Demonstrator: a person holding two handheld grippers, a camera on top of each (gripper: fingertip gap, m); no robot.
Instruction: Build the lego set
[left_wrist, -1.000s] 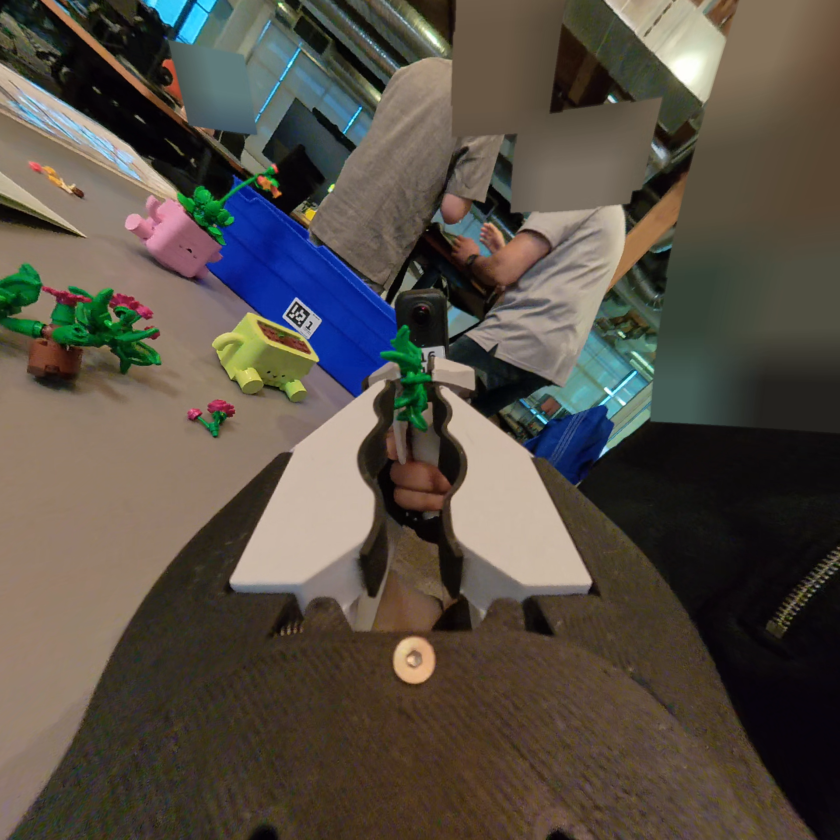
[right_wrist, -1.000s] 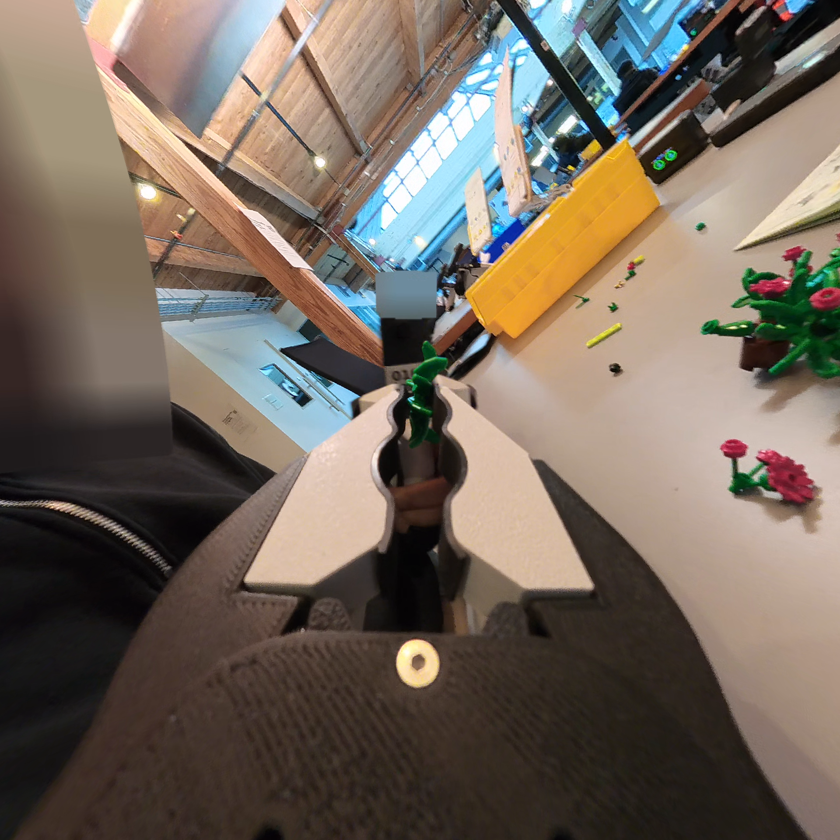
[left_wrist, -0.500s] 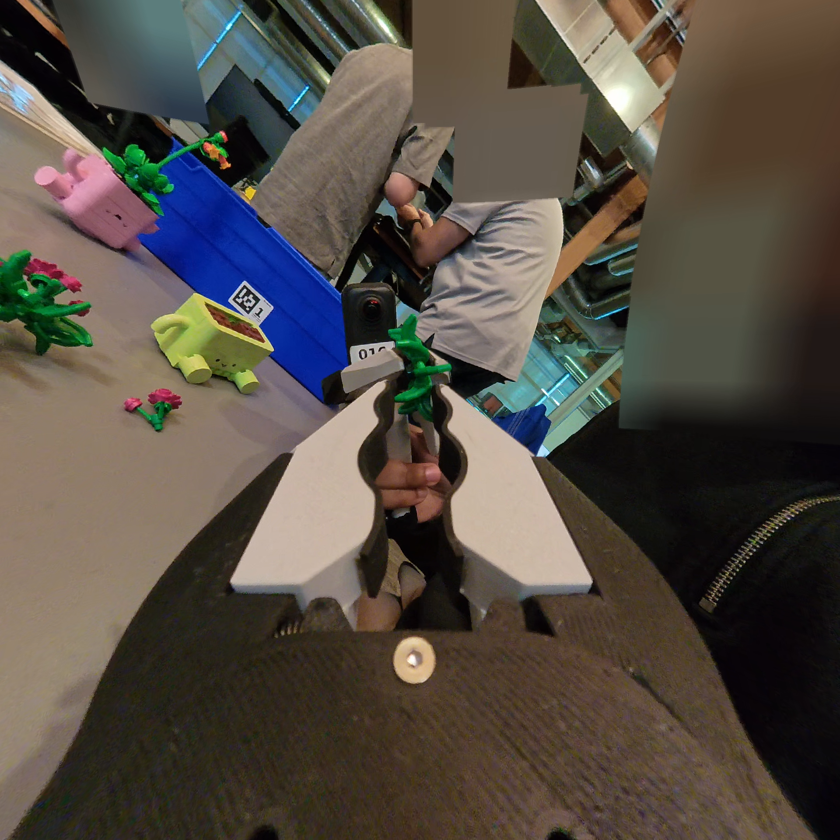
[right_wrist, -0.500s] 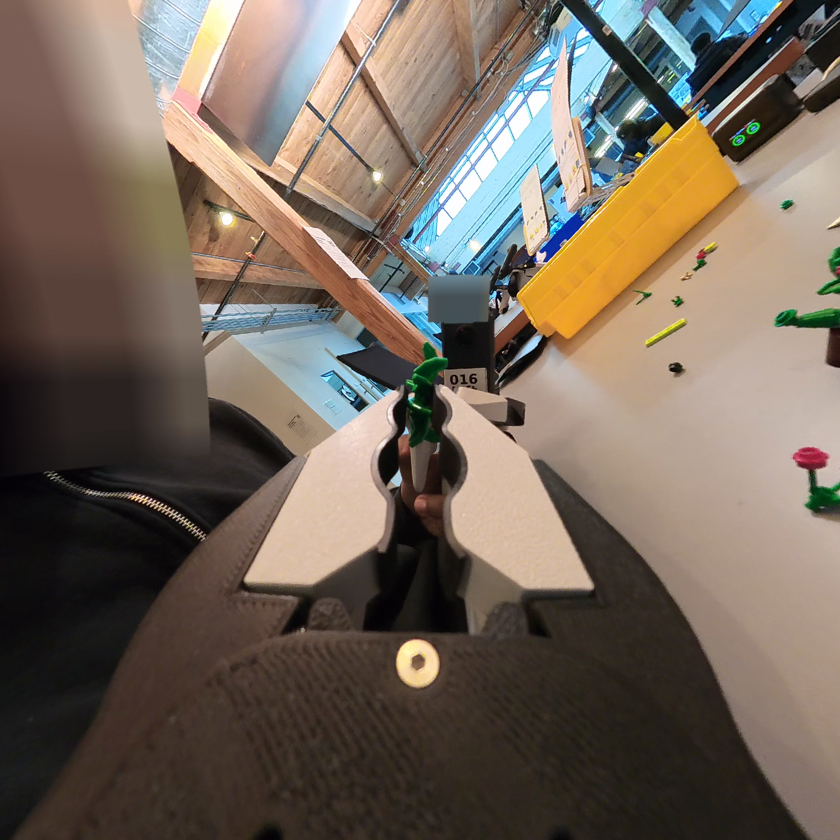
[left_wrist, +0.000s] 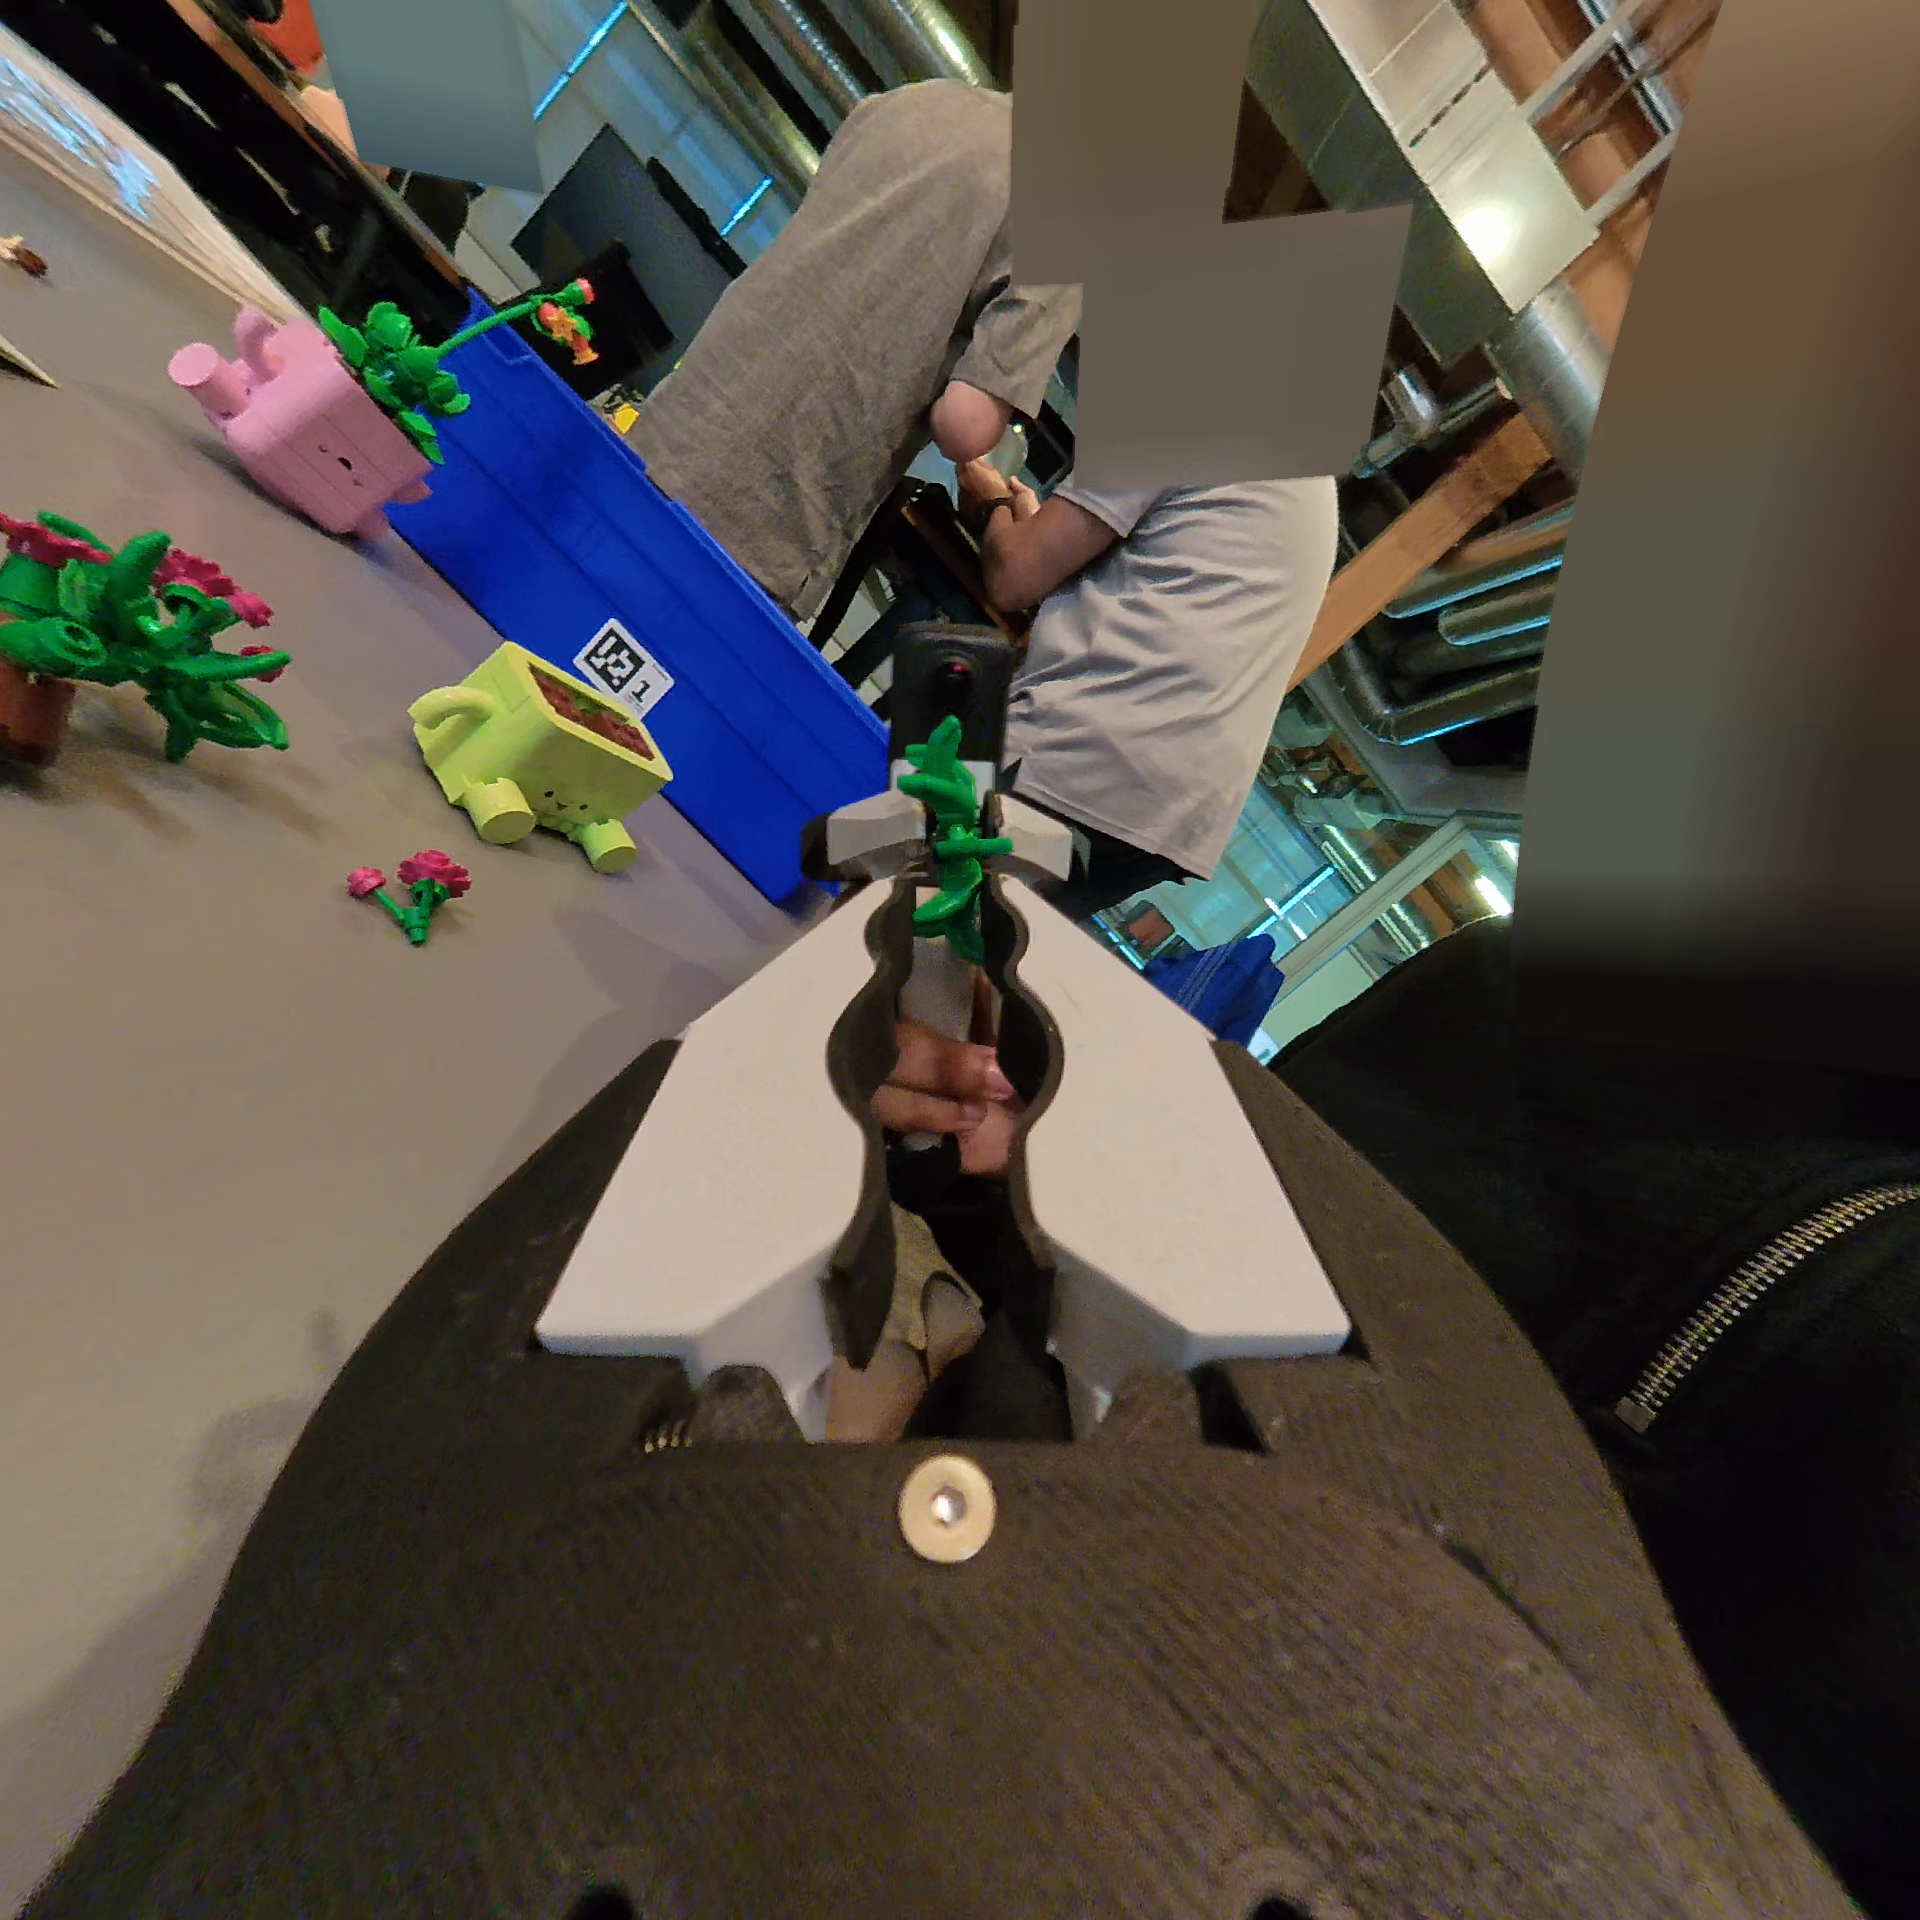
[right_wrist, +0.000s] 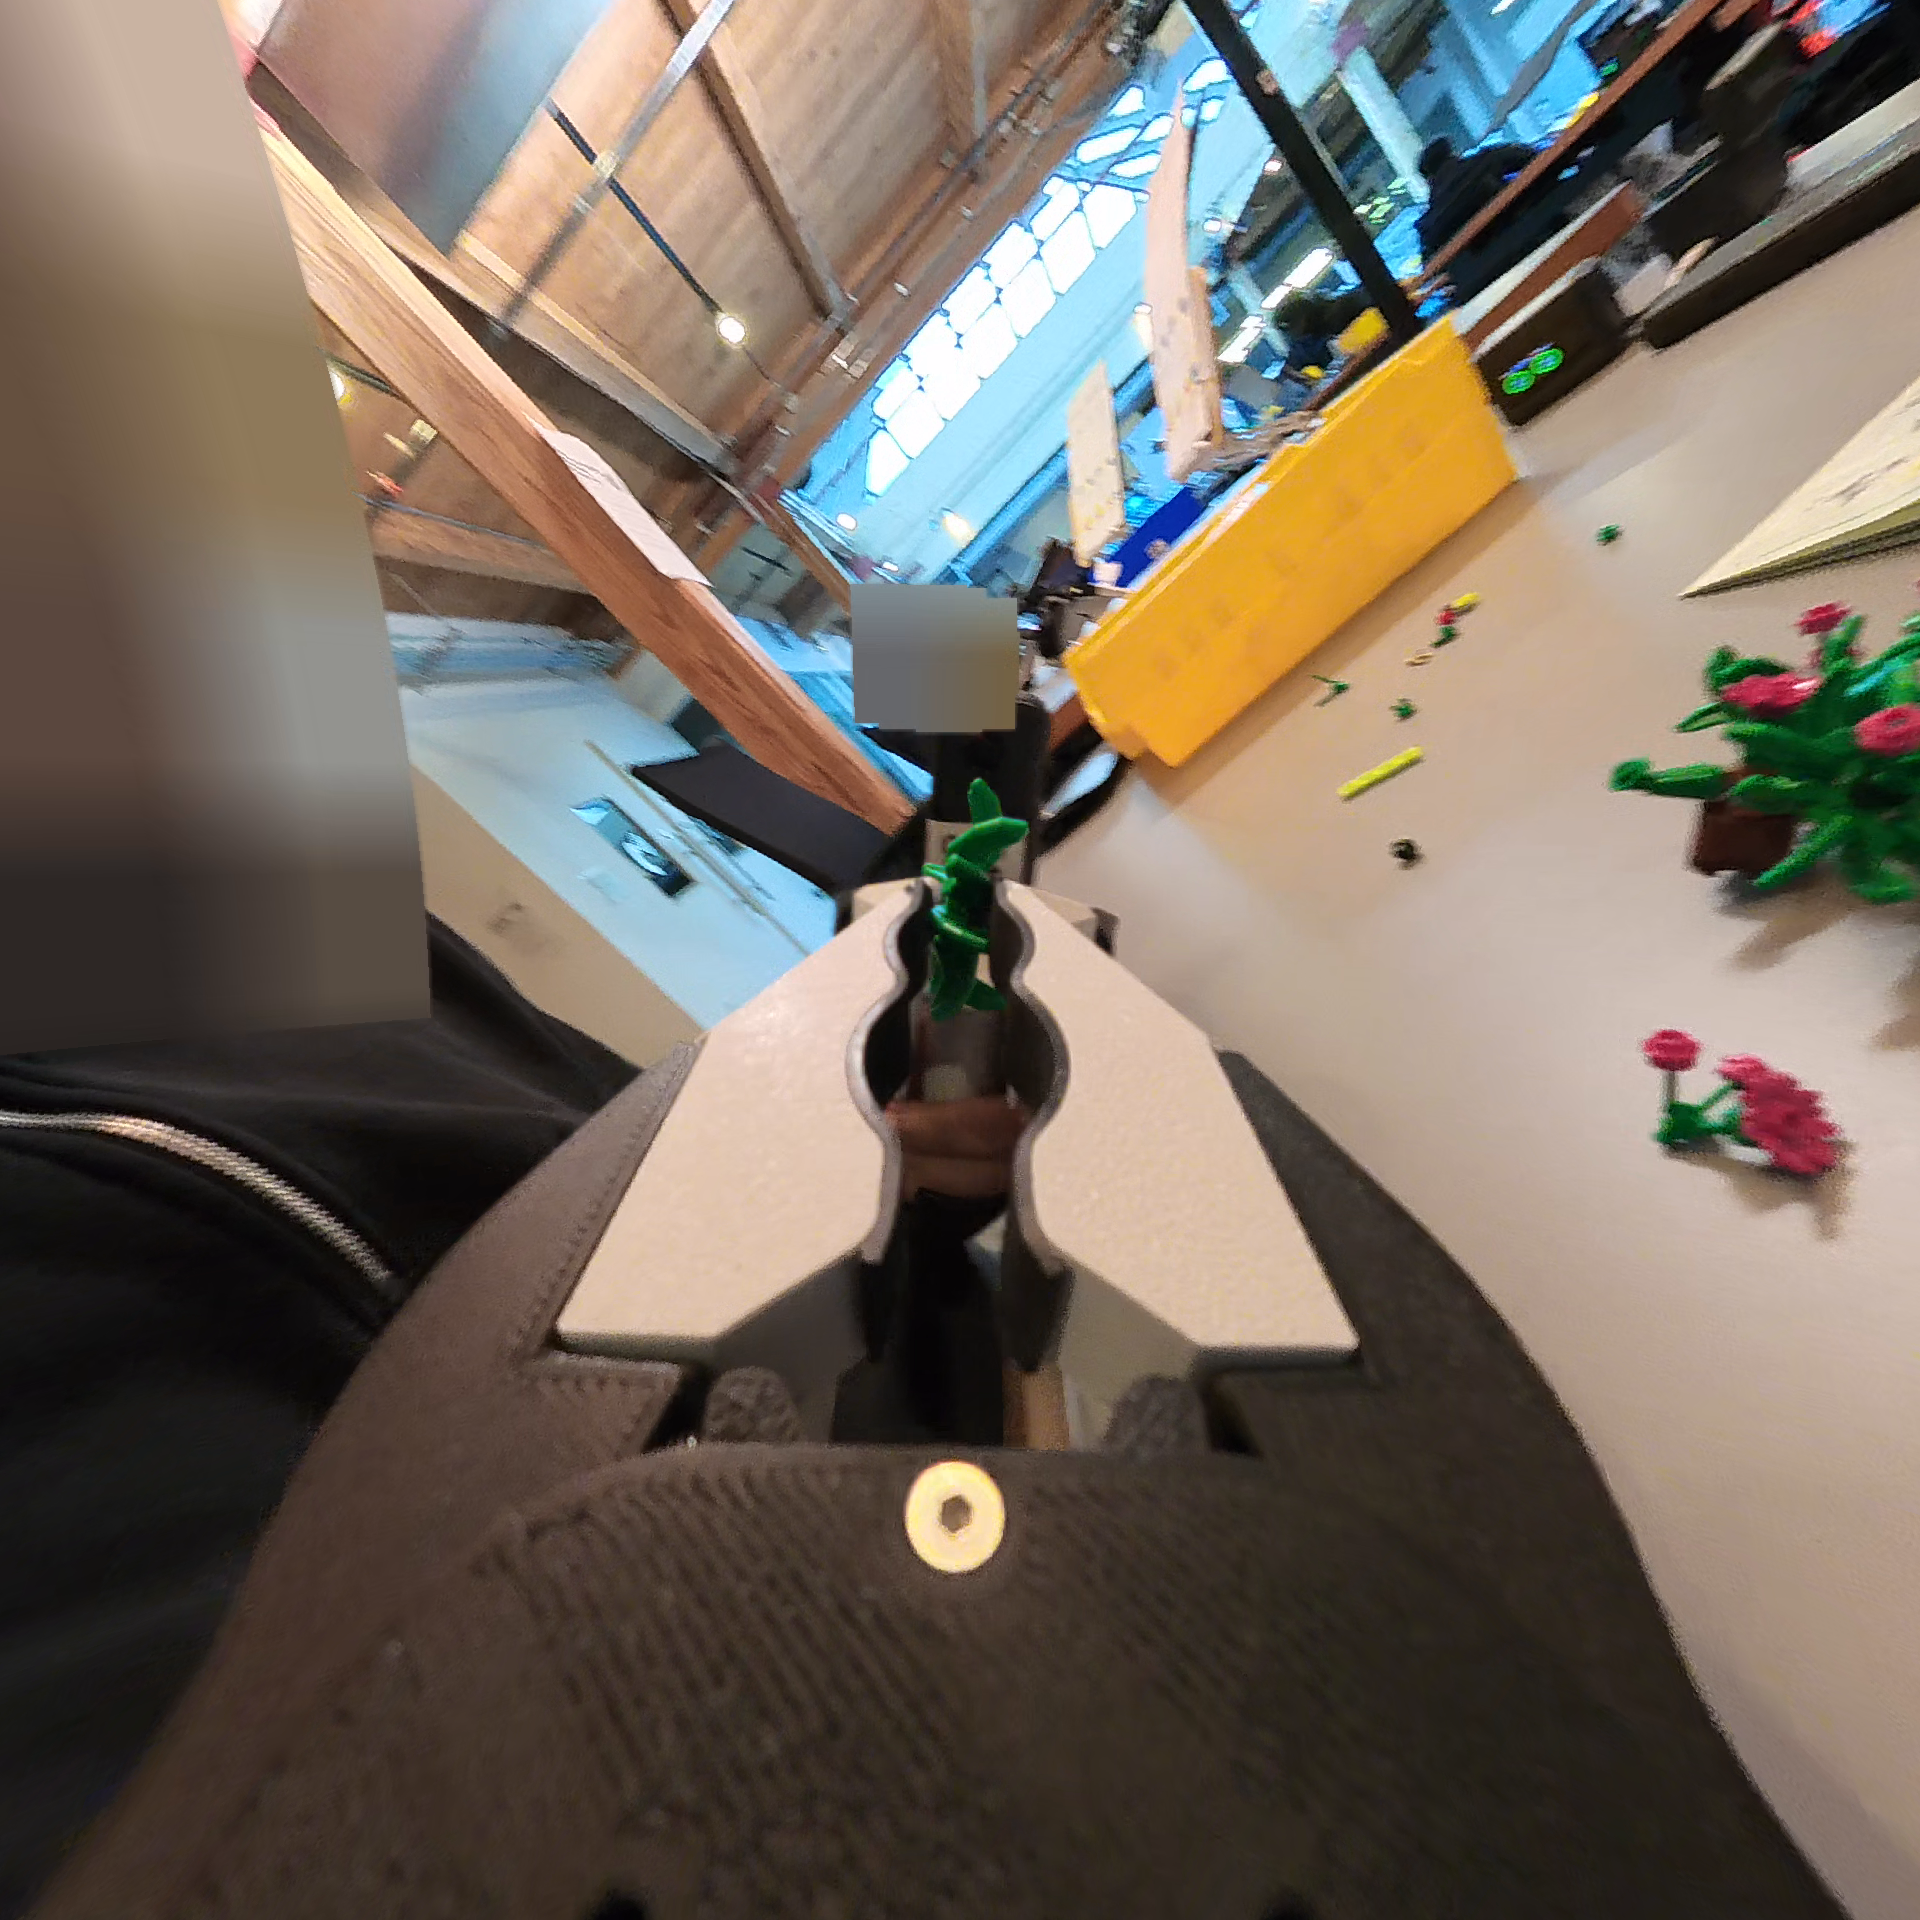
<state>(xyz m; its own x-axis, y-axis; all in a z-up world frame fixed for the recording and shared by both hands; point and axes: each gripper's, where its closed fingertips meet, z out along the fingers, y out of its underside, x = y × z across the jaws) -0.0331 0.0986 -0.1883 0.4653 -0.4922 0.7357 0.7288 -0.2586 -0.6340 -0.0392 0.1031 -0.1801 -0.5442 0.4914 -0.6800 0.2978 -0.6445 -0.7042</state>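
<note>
Left wrist view: the left gripper (left_wrist: 951, 883) is raised above the grey surface (left_wrist: 260, 1091), its tips pinching a green leafy lego stem (left_wrist: 951, 831) at frame centre. Facing it tip to tip, the right gripper (left_wrist: 940, 831) is pressed onto the same stem from the far side, with a black camera (left_wrist: 951, 686) mounted behind it. At mid-left of the frame a lime-green lego pot (left_wrist: 540, 753) lies on the surface just in front of a blue bin (left_wrist: 644, 582). A pink lego pot (left_wrist: 312, 426) carrying a green plant sits at upper left, against the bin's end. A brown-potted lego plant with pink flowers (left_wrist: 114, 634) stands at the left edge, and a small sprig of pink flowers (left_wrist: 416, 883) lies below the lime pot. Two people in grey shirts (left_wrist: 1164, 644) occupy the upper centre.

Right wrist view: the right gripper (right_wrist: 961, 904) closes on the stem (right_wrist: 966, 904) at frame centre. A yellow bin (right_wrist: 1299, 613) sits at upper right, with small loose lego pieces (right_wrist: 1377, 774) scattered on the surface below it. The potted plant (right_wrist: 1829, 769) is at the right edge, the pink sprig (right_wrist: 1745, 1112) lower right.
</note>
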